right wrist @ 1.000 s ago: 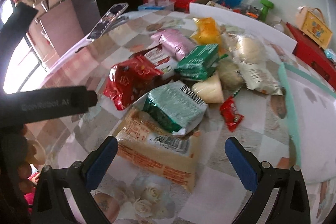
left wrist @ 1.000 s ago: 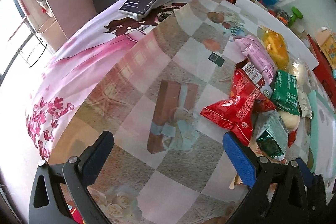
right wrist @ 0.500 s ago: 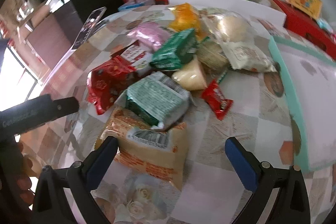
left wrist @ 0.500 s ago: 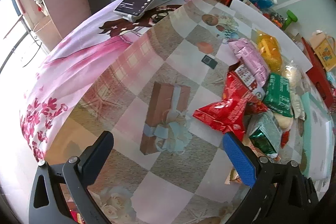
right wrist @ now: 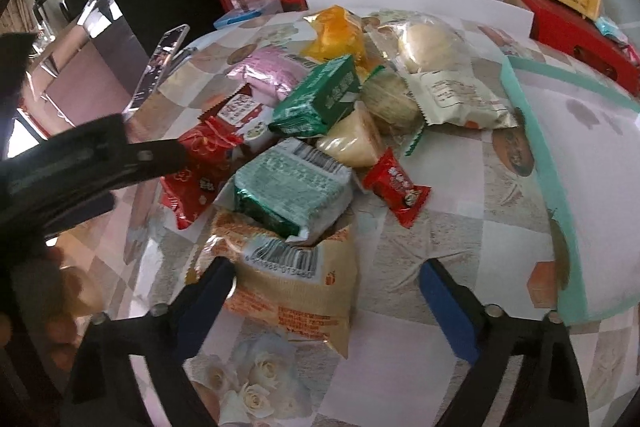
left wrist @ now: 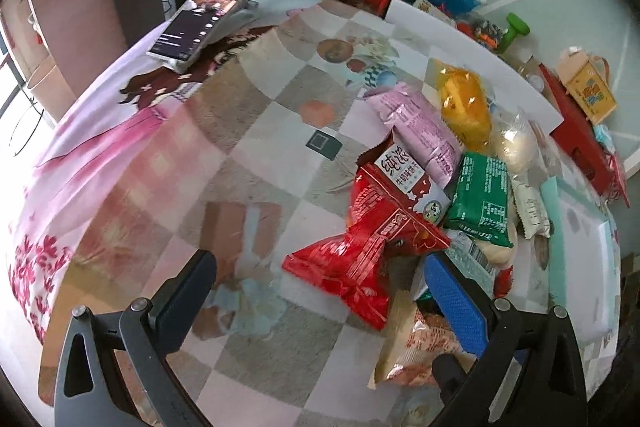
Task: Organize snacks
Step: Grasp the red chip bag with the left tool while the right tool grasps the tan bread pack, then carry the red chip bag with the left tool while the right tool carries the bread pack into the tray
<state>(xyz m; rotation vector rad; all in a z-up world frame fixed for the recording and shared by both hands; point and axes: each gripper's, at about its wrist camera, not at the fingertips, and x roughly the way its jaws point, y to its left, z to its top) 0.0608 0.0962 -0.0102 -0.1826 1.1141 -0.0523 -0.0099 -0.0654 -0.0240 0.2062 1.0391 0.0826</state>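
1. On the red-and-white snack packet (left wrist: 404, 173) I read large Chinese characters, "纯浓".
2. The tan packet (right wrist: 296, 291) shows a barcode; I make out "013460", earlier digits unclear.
3. Other wrappers carry print too small for me to read.

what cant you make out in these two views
- Tan packet: right view, its top edge lies under the green-white packet; left view, the left gripper finger covers part.
- Red packet: right view, the other gripper's dark body crosses it.
- Phone screen: left view, too small to read.
- Right gripper: jaws closing, contact with the tan packet unclear.
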